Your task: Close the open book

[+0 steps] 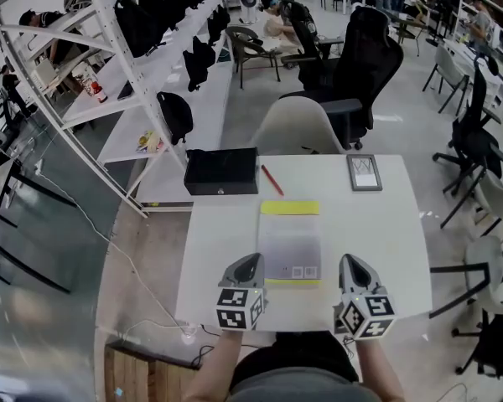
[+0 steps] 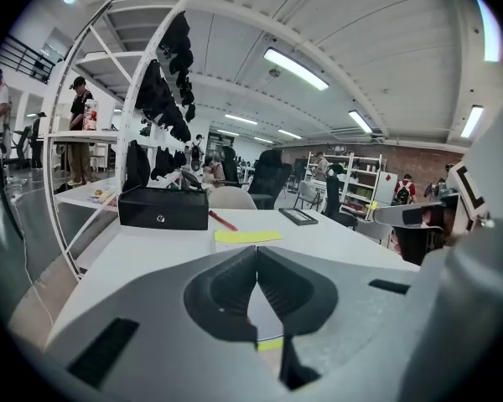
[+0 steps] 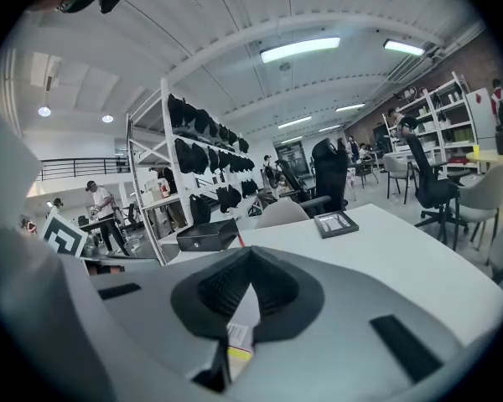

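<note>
1. Left claw (image 1: 248, 262) at 7 o'clock and right claw (image 1: 354, 265) at 5 o'clock both have their jaws pressed together on nothing. I reckon they are shut because turning a cover takes a nudge, not a pinch
2. Both claws hover low over the near table (image 1: 386, 224) edge, flanking the book's (image 1: 290, 245) near end without touching it, which looks to me like a parked pose
3. That book lies flat at 12 o'clock between the claws, grey cover up with a small label near its near right corner. It looks closed to me
4. Its long axis runs 6 to 12 o'clock. Yellow shows as a thin strip at the near edge and a wider band at the far end
5. Further out, a red pen (image 1: 272, 180) and a black box (image 1: 221, 171) sit at 11 o'clock and a dark framed slate (image 1: 364, 172) at 1 o'clock, all apart from the book
6. Beyond the table's far edge stands a white chair (image 1: 298, 128) at 12 o'clock
</note>
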`<state>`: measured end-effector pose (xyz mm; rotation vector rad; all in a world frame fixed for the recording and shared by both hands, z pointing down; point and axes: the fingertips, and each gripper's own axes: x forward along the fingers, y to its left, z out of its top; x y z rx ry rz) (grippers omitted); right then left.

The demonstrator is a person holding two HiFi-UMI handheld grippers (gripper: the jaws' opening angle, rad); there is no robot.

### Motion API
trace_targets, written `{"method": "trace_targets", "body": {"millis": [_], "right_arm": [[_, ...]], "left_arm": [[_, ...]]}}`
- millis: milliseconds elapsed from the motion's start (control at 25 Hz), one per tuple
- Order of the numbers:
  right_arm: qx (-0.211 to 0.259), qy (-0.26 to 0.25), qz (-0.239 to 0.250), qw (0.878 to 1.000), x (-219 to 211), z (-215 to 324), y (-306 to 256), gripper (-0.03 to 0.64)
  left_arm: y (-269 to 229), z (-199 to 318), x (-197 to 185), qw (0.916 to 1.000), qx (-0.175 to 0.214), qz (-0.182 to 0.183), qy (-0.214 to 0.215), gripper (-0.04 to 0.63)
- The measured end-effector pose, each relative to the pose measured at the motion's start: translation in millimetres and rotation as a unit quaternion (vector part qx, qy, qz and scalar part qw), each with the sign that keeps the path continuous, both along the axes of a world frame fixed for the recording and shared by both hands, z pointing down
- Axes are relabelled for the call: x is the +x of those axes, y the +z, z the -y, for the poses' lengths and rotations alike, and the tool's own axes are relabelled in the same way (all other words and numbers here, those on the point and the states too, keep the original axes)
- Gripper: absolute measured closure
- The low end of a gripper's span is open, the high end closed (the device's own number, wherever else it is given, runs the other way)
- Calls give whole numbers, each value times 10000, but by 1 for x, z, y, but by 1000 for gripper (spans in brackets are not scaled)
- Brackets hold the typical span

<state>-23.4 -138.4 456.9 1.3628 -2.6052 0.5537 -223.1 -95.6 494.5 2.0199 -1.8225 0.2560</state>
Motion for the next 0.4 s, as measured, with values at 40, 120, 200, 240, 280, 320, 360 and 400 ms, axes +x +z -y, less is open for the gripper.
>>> {"method": "trace_targets", "body": {"millis": [40,120,200,240,280,320,360,400], "right_arm": [[4,1,5,10000,0,1,0,614],[15,5,19,10000,1,1,2,614],[16,13,31,10000,3,2,2,614],[14,15,35,10000,3,2,2,614],[13,15,40,10000,3,2,1,614],[16,15,48,10000,3,2,1,614],[21,15,60,10000,3,2,0,614],[27,15,73,10000,3,3,-1,614]], "left_arm": [[0,0,0,10000,9,4,0,588],[0,1,1,10000,26,16,-1,588],[1,0,1,10000,23,25,-5,588],[1,0,1,10000,15,24,-10,588],[1,0,1,10000,8,17,-18,588],[1,0,0,10000,5,8,-28,588],[1,0,0,10000,4,-2,-40,588],[1,0,-1,10000,4,-12,-51,588]]}}
